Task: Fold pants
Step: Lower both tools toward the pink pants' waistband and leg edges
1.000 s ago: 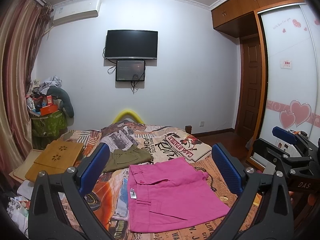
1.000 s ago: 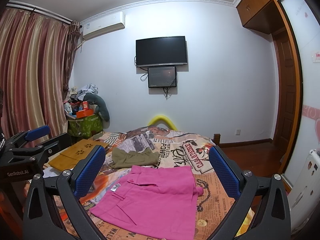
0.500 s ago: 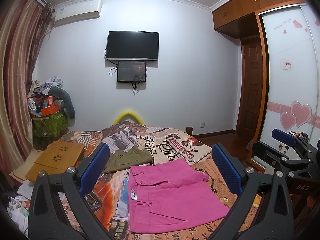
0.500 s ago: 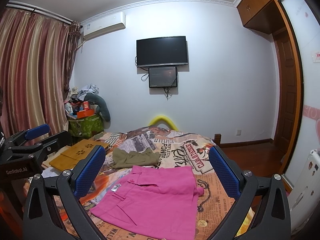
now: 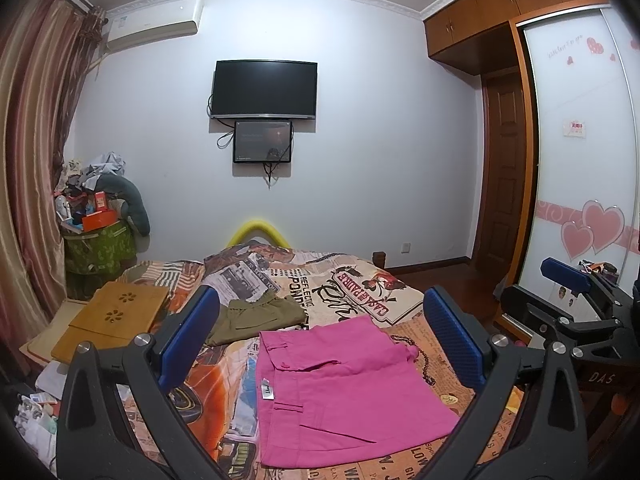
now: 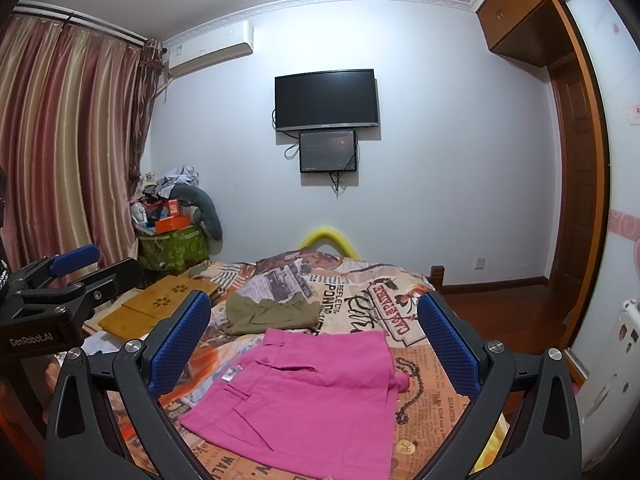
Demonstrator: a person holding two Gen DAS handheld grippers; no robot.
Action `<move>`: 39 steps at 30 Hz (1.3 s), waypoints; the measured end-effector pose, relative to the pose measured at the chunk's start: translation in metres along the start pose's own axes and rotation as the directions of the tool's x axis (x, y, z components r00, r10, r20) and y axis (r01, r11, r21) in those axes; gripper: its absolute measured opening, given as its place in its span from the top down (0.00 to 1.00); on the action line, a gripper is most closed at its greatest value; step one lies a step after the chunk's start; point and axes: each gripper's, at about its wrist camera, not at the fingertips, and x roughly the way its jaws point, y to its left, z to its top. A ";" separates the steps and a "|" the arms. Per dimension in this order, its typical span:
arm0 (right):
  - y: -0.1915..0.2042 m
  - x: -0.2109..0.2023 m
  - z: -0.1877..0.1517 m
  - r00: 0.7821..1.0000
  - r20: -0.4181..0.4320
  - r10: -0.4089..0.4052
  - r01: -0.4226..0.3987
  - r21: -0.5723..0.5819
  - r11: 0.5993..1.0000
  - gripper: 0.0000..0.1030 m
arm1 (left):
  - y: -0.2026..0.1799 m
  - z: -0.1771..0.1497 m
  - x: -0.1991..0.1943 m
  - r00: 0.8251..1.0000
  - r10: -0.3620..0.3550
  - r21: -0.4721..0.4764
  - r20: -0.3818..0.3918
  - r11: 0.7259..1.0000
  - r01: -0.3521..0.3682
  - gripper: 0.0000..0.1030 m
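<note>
Folded pink pants (image 5: pixel 344 392) lie flat on the printed bed cover, waistband toward the far side; they also show in the right wrist view (image 6: pixel 308 396). A folded olive-green garment (image 5: pixel 260 314) lies behind them, also in the right wrist view (image 6: pixel 272 312). My left gripper (image 5: pixel 320 344) is open and empty, held above the near end of the bed. My right gripper (image 6: pixel 314 344) is open and empty, held beside it to the right. Each gripper shows at the edge of the other's view.
A wooden lap desk (image 5: pixel 112 318) lies at the bed's left edge. A green bin piled with clutter (image 5: pixel 98 240) stands in the left corner by the curtain. A wardrobe with heart stickers (image 5: pixel 580 200) is on the right. A TV (image 5: pixel 264 90) hangs on the far wall.
Both grippers have barely shifted; the view has drifted slightly. The pants have not moved.
</note>
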 end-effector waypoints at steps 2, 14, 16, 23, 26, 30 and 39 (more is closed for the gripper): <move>-0.001 0.003 -0.001 1.000 -0.008 -0.003 0.003 -0.001 1.000 0.00 | 0.000 -0.001 0.004 1.000 -0.001 -0.001 -0.012 1.000 0.001 0.00; -0.041 0.069 -0.047 0.972 -0.232 -0.048 0.065 0.069 0.995 0.00 | 0.019 -0.042 0.097 0.967 0.027 -0.025 -0.255 0.999 -0.034 0.00; -0.050 0.083 -0.059 0.957 -0.284 -0.060 0.086 0.079 0.993 0.00 | 0.025 -0.052 0.117 0.953 0.041 -0.032 -0.299 0.998 -0.053 0.00; -0.070 0.111 -0.082 0.917 -0.393 -0.074 0.118 0.087 0.989 0.00 | 0.047 -0.082 0.172 0.908 0.081 -0.056 -0.411 0.992 -0.114 0.00; -0.082 0.124 -0.091 0.902 -0.426 -0.073 0.127 0.101 0.987 0.00 | 0.054 -0.093 0.195 0.889 0.092 -0.032 -0.449 0.992 -0.119 0.00; -0.093 0.143 -0.099 0.881 -0.468 -0.062 0.131 0.117 0.984 0.00 | 0.059 -0.106 0.225 0.856 0.073 -0.024 -0.512 0.995 -0.100 0.00; -0.107 0.182 -0.118 0.839 -0.543 -0.036 0.097 0.085 0.992 0.00 | 0.066 -0.135 0.274 0.787 0.085 0.043 -0.611 0.996 -0.074 0.00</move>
